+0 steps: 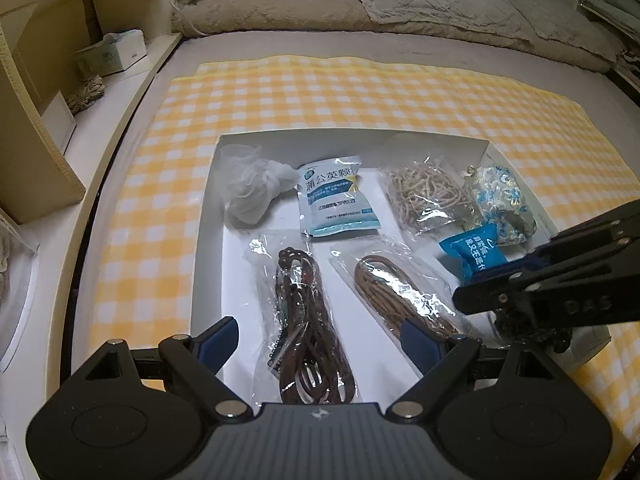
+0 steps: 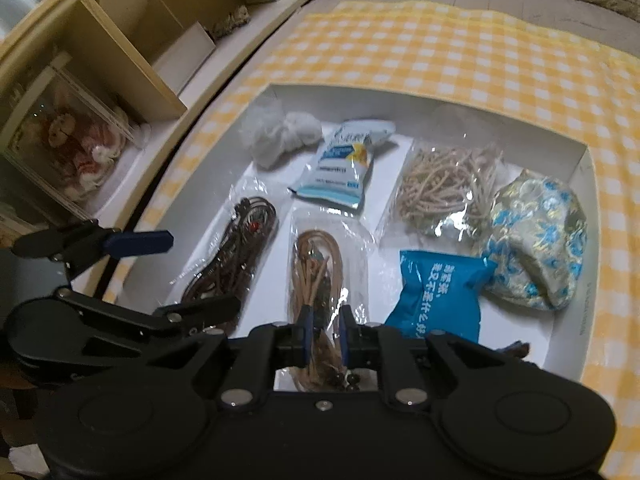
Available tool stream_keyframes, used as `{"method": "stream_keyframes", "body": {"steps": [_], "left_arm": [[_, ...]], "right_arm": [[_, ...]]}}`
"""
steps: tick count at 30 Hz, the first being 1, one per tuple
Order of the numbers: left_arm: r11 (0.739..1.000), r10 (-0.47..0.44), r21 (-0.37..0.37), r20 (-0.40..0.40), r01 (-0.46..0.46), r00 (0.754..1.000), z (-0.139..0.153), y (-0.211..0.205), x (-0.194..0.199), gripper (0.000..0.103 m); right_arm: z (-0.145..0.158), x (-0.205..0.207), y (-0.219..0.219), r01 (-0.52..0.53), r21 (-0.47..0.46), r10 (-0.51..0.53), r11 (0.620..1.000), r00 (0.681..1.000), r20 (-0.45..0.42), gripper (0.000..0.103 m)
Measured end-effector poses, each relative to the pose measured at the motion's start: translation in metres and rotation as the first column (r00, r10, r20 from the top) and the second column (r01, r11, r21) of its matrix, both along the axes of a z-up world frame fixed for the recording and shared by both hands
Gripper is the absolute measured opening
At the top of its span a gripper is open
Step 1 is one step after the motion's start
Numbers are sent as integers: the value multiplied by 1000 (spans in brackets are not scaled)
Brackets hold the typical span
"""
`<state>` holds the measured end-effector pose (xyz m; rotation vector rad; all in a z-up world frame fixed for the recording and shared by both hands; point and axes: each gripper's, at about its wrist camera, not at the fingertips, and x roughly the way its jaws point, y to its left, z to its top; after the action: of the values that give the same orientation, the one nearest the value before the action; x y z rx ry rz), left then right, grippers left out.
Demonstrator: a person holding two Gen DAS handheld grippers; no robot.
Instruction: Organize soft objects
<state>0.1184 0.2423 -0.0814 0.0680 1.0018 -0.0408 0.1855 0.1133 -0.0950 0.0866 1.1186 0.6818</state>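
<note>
The shallow white cardboard tray (image 1: 208, 184) lies on the yellow-and-white checked cloth (image 1: 360, 88), near the cloth's front edge. Left gripper (image 1: 320, 344): jaws spread wide, holding nothing, above the clear bag of dark brown cords (image 1: 304, 312). Right gripper (image 2: 325, 340): jaws narrowed to a small gap; whether they pinch the clear bag of tan cords (image 2: 320, 264) cannot be told. The blue printed packet (image 2: 436, 296) touches the floral fabric pouch (image 2: 536, 240) by the tray's right wall. Bare tray floor shows between the bags.
</note>
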Motion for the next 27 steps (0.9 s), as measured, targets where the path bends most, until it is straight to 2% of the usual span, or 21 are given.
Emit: {"method": "stream_keyframes", "body": {"steps": [9, 14, 16, 18, 19, 22, 27], "left_arm": [[1000, 20, -7, 25, -20, 999, 12, -3, -10, 89], [1000, 27, -16, 58, -26, 998, 24, -8, -17, 95], [999, 37, -26, 75, -36, 997, 30, -9, -21, 97], [998, 50, -40, 98, -47, 994, 37, -10, -25, 100], [998, 56, -49, 116, -51, 992, 42, -10, -28, 103], [996, 78, -64, 161, -68, 984, 55, -13, -38, 103], [994, 99, -61, 230, -87, 968, 74, -19, -56, 103]], "right_arm": [[24, -8, -26, 5, 14, -6, 1000, 995, 100, 40], [39, -14, -41, 14, 20, -17, 1000, 987, 158, 54], [45, -17, -47, 27, 26, -31, 999, 983, 182, 64], [52, -20, -53, 37, 33, -43, 999, 977, 207, 64], [55, -21, -56, 37, 32, -43, 999, 974, 220, 68], [66, -28, -66, 41, 25, -46, 999, 959, 279, 85], [87, -45, -84, 45, 11, -46, 999, 923, 381, 97]]}}
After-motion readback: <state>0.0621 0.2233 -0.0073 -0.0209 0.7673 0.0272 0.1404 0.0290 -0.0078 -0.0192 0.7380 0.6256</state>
